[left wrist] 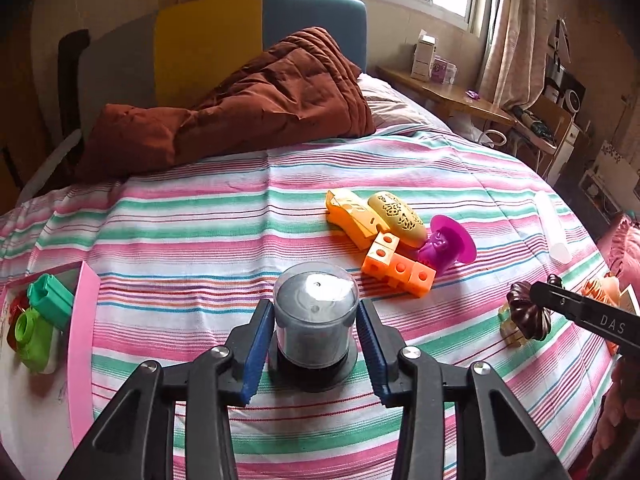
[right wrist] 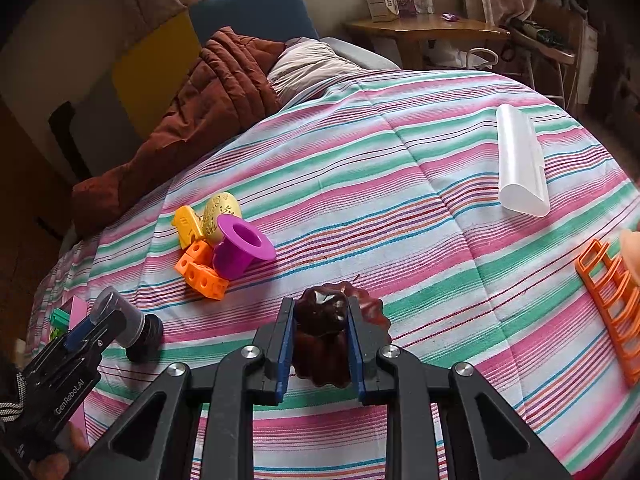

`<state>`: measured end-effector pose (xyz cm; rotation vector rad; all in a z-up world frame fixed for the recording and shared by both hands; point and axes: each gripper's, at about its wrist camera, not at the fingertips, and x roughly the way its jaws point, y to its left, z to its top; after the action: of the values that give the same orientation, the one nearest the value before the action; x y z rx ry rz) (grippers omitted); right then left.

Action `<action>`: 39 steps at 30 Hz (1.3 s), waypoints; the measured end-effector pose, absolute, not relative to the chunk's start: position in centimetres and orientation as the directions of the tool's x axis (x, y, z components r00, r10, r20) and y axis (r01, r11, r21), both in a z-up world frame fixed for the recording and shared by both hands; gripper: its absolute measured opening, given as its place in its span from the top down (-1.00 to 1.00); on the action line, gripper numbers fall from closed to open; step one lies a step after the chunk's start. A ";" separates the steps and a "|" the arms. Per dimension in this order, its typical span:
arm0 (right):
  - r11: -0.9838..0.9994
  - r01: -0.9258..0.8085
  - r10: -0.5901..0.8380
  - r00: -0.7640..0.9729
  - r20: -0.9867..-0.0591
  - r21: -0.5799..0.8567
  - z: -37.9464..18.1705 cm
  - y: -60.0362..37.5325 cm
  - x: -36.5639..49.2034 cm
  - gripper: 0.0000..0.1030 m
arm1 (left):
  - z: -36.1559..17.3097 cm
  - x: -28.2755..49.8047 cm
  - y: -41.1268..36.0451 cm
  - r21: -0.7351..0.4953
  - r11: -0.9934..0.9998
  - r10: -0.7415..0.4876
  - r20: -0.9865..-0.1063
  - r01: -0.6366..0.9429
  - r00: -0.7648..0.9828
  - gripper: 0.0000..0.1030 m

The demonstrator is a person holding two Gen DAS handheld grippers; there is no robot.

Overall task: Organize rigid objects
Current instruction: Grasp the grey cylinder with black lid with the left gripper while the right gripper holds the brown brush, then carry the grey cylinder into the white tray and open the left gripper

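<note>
My left gripper (left wrist: 316, 312) has its blue pads on both sides of a clear disc spindle case (left wrist: 314, 320) with a black base, standing on the striped bedspread; it also shows in the right wrist view (right wrist: 128, 326). My right gripper (right wrist: 320, 312) is shut on a dark brown fluted mould (right wrist: 324, 332), also visible in the left wrist view (left wrist: 528, 312). A pile of toys lies mid-bed: yellow car (left wrist: 352, 216), yellow perforated egg (left wrist: 398, 216), orange cube blocks (left wrist: 396, 266), purple flanged cup (left wrist: 450, 246).
A pink-edged box (left wrist: 82, 344) at the left holds green and red pieces (left wrist: 40, 316). A white half-tube (right wrist: 520, 160) and an orange rack (right wrist: 612, 308) lie at the right. A brown quilt (left wrist: 260, 100) lies at the bed's head.
</note>
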<state>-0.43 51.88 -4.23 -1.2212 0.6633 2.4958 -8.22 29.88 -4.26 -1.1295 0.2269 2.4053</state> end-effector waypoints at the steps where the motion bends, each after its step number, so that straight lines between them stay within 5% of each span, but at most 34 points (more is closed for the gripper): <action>1: -0.855 -0.440 0.050 -0.600 -0.798 0.277 -4.2 51.9 -0.5 0.53 | -4.3 -8.1 30.1 -0.036 -0.875 0.337 -0.761 -0.483 -0.554 0.17; 6: -0.857 -0.439 0.052 -0.596 -0.801 0.271 -4.2 51.9 -0.5 0.53 | -4.8 -7.9 31.1 0.030 -0.871 0.292 -0.770 -0.490 -0.567 0.15; 39: -0.889 -0.418 0.115 -0.600 -0.792 0.187 -4.1 50.4 -0.4 0.54 | 0.5 -3.2 19.1 -0.142 -0.871 0.417 -0.720 -0.471 -0.554 0.17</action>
<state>-0.43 50.39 -4.12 -1.2065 0.5162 2.5144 -3.16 19.06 0.48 -1.0862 0.0916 2.3962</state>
